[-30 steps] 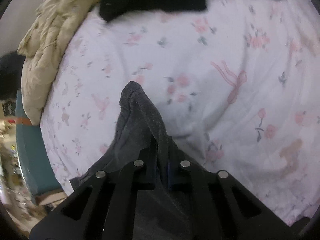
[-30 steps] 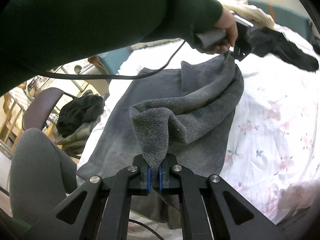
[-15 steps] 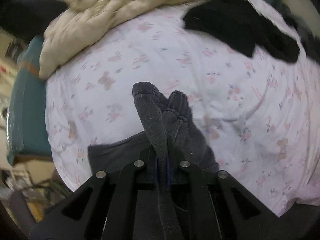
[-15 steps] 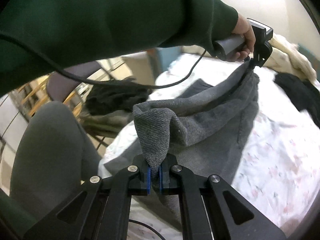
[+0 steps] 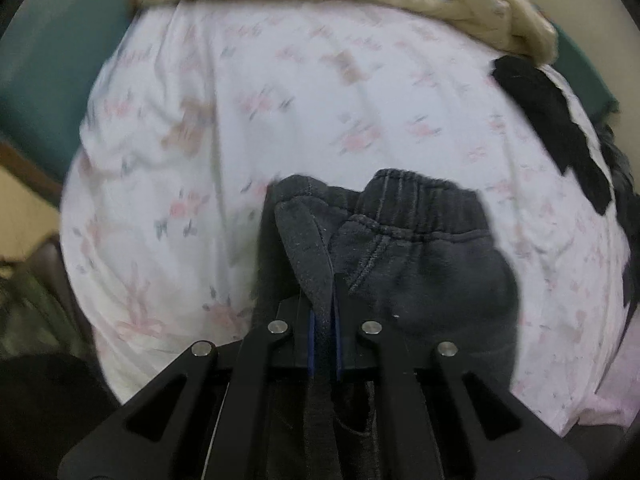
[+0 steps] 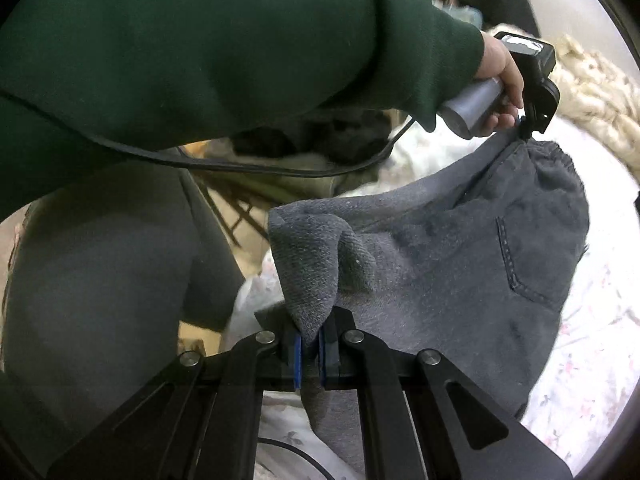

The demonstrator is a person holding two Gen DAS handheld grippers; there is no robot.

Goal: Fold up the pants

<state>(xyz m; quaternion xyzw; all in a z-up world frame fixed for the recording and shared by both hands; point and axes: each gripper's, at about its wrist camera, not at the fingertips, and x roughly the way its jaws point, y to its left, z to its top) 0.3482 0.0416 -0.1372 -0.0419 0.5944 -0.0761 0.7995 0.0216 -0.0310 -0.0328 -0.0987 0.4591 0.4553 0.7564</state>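
floral bedsheet (image 5: pixel 224 128) under unlabelled grey pants (image 6: pixel 460 264) (no writing legible).

No legible text, label, brand, number or sign in either view.
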